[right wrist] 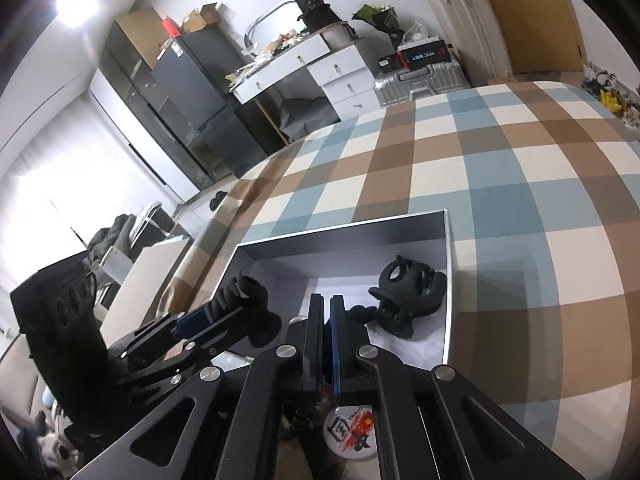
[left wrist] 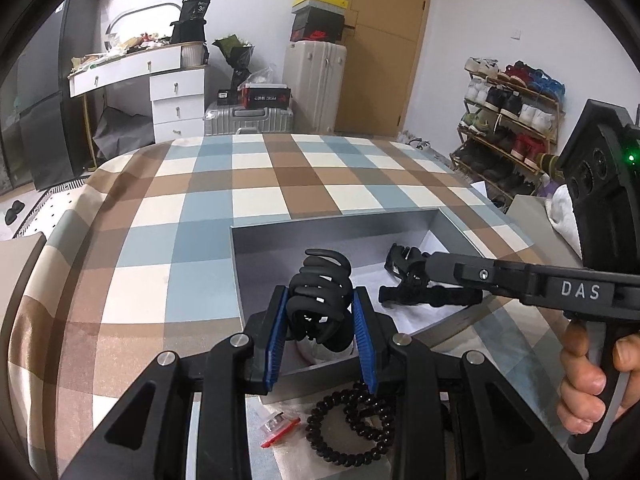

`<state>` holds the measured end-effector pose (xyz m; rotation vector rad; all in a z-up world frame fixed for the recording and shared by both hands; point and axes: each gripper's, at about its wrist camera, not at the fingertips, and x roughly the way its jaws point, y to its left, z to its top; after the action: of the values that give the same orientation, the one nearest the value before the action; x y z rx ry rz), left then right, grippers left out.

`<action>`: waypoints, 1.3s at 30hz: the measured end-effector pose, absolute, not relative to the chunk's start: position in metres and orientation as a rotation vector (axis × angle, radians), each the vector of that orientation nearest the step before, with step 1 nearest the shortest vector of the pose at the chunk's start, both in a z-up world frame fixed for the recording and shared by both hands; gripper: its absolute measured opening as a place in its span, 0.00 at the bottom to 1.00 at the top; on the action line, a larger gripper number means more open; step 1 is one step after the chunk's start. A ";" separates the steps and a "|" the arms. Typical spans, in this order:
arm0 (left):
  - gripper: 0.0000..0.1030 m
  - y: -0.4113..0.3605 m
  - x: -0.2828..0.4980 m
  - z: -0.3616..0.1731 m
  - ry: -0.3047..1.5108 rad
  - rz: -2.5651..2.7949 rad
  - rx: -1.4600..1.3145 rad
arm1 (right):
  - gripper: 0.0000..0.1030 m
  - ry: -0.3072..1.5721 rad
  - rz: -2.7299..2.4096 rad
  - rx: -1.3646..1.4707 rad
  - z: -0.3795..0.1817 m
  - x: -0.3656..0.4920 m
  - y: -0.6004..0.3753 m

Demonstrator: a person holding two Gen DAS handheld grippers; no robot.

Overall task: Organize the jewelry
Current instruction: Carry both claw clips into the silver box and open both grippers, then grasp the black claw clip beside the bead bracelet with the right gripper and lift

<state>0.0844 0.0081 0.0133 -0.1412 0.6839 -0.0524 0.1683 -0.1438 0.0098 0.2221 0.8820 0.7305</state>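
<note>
Above grey box (left wrist: 256, 248), left gripper (left wrist: 320, 316) clamping black claw clip (left wrist: 320, 296) (teeth forward), right gripper (right wrist: 325, 320) closed.

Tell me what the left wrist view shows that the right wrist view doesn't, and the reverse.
Only left wrist: the coiled hair tie and a small red-edged packet outside the box, below the fingers. Only right wrist: a round badge under the right gripper. Both: the grey box, the black claw clip in the left gripper, and another clip inside.
</note>
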 end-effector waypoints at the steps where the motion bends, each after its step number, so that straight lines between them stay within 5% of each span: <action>1: 0.25 0.008 0.084 0.013 0.684 -0.052 -0.136 | 0.03 0.886 0.734 0.216 0.010 0.167 -0.143; 12: 0.26 0.008 0.075 0.022 0.679 -0.092 -0.151 | 0.06 0.857 0.722 0.138 0.022 0.156 -0.140; 14: 0.31 0.006 0.073 0.026 0.683 -0.105 -0.148 | 0.17 0.824 0.712 0.117 0.028 0.149 -0.144; 17: 0.53 0.001 0.069 0.030 0.682 -0.120 -0.142 | 0.41 0.785 0.708 0.129 0.032 0.136 -0.156; 21: 0.75 -0.003 0.061 0.033 0.672 -0.108 -0.127 | 0.57 0.741 0.675 0.132 0.032 0.118 -0.174; 22: 0.81 -0.002 0.058 0.033 0.666 -0.103 -0.126 | 0.68 0.733 0.664 0.130 0.032 0.115 -0.178; 23: 0.81 -0.003 0.054 0.033 0.659 -0.098 -0.124 | 0.80 0.728 0.657 0.131 0.032 0.112 -0.181; 26: 0.85 -0.003 0.045 0.034 0.642 -0.084 -0.109 | 0.94 0.717 0.636 0.129 0.030 0.103 -0.191; 28: 0.99 -0.003 0.039 0.034 0.632 -0.075 -0.104 | 0.99 0.721 0.614 0.114 0.027 0.099 -0.193; 39: 0.99 -0.008 0.028 0.018 0.634 -0.071 -0.044 | 1.00 0.795 0.590 -0.044 -0.002 0.085 -0.172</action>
<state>0.0284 -0.0084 0.0177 -0.0441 0.6345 -0.0708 0.0847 -0.1716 -0.0018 -0.0440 0.7949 0.5900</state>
